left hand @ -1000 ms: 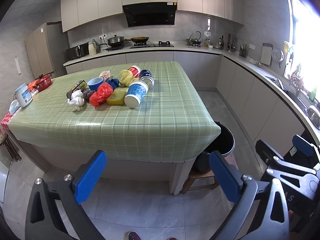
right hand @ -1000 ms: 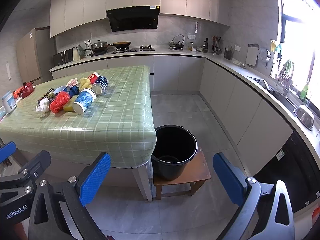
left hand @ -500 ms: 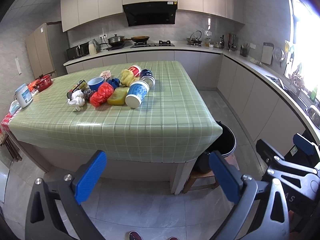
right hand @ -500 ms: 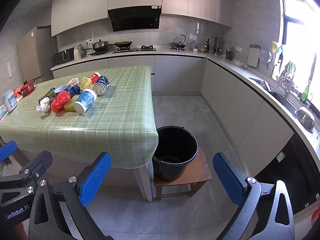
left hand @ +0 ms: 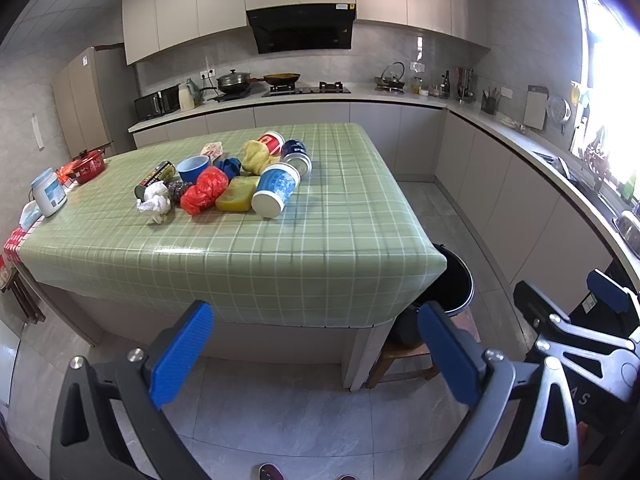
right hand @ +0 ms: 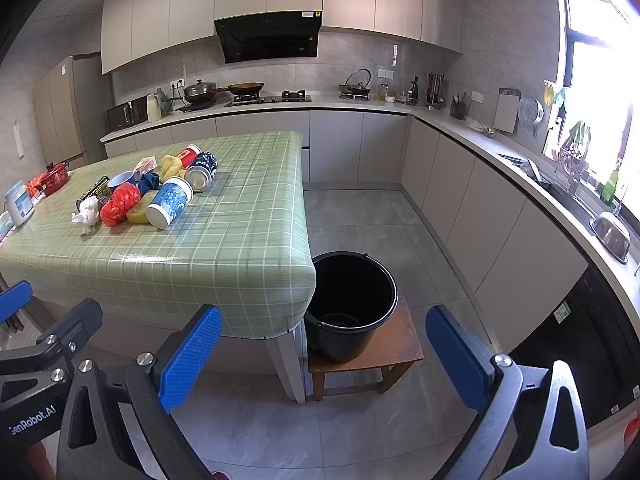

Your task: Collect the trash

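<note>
A pile of trash lies on the green checked table (left hand: 320, 240): a blue-white paper cup (left hand: 276, 194) on its side, a red plastic bag (left hand: 204, 190), a yellow sponge (left hand: 236, 199), crumpled white tissue (left hand: 154, 202), cans and a blue bowl (left hand: 193, 168). The cup also shows in the right wrist view (right hand: 168, 202). A black bucket (right hand: 352, 304) stands on a low wooden stool (right hand: 396, 354) at the table's near right corner. My left gripper (left hand: 316, 348) and right gripper (right hand: 324, 356) are both open and empty, well short of the table.
A red pot (left hand: 86, 166) and a white jar (left hand: 49, 191) stand at the table's left end. Kitchen counters (right hand: 500, 148) run along the back and right walls. Grey tiled floor (right hand: 360, 216) lies between table and cabinets.
Both grippers have drifted slightly forward toward the table. Nothing on the table has moved.
</note>
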The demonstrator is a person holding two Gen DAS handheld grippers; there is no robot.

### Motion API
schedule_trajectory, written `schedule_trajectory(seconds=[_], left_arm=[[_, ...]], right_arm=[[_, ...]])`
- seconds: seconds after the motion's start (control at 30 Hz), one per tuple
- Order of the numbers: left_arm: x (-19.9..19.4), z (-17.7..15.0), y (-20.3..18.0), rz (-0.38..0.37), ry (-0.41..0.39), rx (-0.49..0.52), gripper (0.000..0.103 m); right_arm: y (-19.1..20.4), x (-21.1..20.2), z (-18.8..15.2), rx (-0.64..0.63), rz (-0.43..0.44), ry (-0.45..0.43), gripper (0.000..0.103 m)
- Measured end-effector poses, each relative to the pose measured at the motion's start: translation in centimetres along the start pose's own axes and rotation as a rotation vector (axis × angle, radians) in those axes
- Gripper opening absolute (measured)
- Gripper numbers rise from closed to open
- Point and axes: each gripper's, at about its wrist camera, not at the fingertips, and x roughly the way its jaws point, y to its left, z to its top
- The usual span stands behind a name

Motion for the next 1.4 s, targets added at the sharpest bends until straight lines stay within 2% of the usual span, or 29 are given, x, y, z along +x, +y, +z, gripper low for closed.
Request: schedule_trajectory(seconds=[1.4], left_arm=[[0.48,0.02,0.61,0.009,0.012,-0.016,0.103]], right_arm=[[-0.44,0.23,-0.30,0.001,0.001,0.004,0.103]])
